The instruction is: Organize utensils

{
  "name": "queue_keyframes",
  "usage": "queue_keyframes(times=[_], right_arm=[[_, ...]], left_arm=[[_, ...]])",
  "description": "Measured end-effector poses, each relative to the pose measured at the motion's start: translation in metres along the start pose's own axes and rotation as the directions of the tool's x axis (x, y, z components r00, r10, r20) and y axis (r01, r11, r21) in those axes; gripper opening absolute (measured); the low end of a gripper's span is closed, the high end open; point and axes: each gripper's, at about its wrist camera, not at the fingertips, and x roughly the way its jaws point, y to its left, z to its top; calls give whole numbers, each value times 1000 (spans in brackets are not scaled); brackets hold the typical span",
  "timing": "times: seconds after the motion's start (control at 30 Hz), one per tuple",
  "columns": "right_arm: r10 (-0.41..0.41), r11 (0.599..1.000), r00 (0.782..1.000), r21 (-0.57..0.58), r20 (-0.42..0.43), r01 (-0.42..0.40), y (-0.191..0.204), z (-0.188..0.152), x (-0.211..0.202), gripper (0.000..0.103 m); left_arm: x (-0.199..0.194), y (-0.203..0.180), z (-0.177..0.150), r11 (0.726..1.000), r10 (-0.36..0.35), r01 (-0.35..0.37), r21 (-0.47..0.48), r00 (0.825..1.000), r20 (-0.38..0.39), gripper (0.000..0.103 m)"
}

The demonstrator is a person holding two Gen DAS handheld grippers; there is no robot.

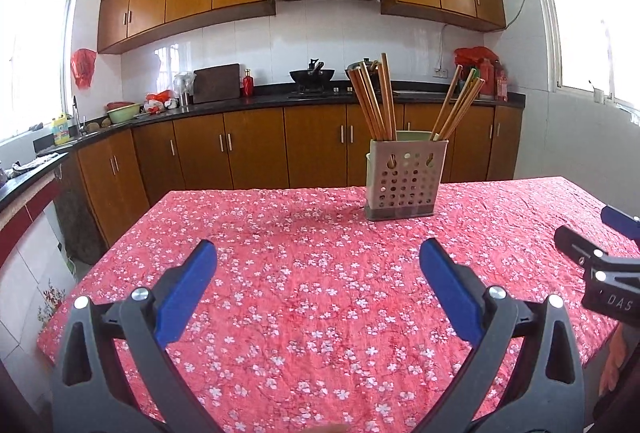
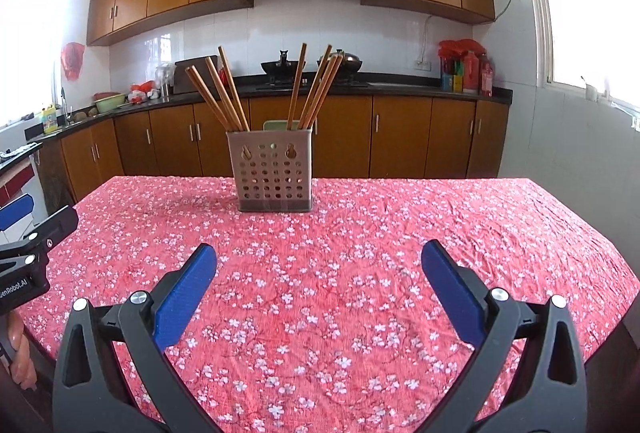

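Left wrist view: left gripper [image 1: 318,253] has its blue pads spread wide with nothing between them, held above the red floral tablecloth [image 1: 280,273]. The perforated utensil holder [image 1: 406,179] stands upright ahead of the fingers and a bit right of the gripper's centre line, well apart from the tips. Wooden chopsticks [image 1: 374,101] stick out of it in two bunches, one leaning left, one leaning right. A pale green item sits inside, behind the front wall; can't tell what it is. The right gripper [image 1: 592,233] pokes in at the right edge, beside this tool; only part shows here.

Right wrist view: right gripper [image 2: 319,253] also has its jaws wide apart and empty, over the same tablecloth [image 2: 440,253]. The utensil holder [image 2: 274,171] is straight ahead, slightly left of centre, well clear of the fingertips. The chopsticks [image 2: 224,93] fan out left and right from the top. The left gripper [image 2: 40,229] shows at the left edge, and below it part of a hand [image 2: 20,353] gripping the handle. Kitchen counter [image 2: 400,83] with a wok [image 2: 283,67] lies far behind the holder.
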Motion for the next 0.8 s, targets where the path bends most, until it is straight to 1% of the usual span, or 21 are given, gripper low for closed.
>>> queue_keyframes(times=[0.37, 0.8], right_arm=[[5, 1000, 1000, 5, -18, -5, -1, -1, 1, 101], [8, 1000, 1000, 12, -19, -8, -2, -1, 2, 101]], left_arm=[[5, 4, -5, 1000, -8, 8, -28, 1000, -29, 99], [8, 3, -7, 1000, -13, 12, -26, 999, -31, 99]])
